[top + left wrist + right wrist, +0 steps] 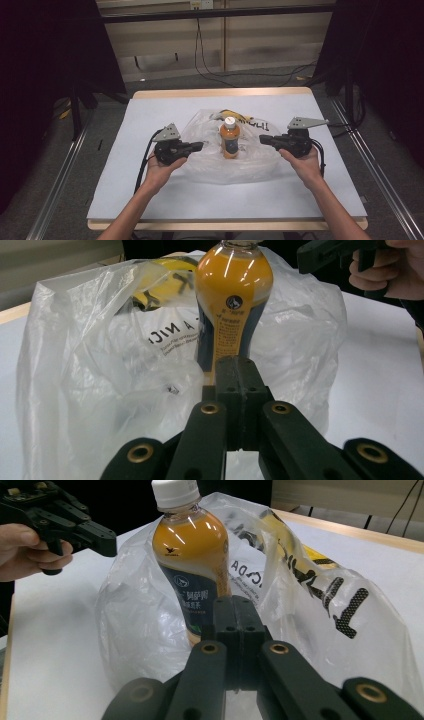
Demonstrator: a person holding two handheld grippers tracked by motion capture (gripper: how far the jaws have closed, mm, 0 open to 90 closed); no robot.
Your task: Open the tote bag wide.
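An orange drink bottle [230,140] with a white cap stands upright in the middle of a crumpled clear plastic bag [200,167] on the table. The bag carries black lettering and a yellow print [231,114]. My left gripper [200,146] is shut and empty, pointing at the bottle from the left, its tip at the bag's edge. My right gripper [262,139] is shut and empty too, pointing in from the right. In the left gripper view the closed jaws sit just before the bottle [232,300]. The right gripper view has the bottle [192,555] straight ahead, and the bag [320,605] to its right.
A white sheet [150,200] covers the wooden table [220,92]. Cables [240,75] lie on the floor behind it. Dark curtains hang at both sides, and metal rails [60,175] run along the floor by the table.
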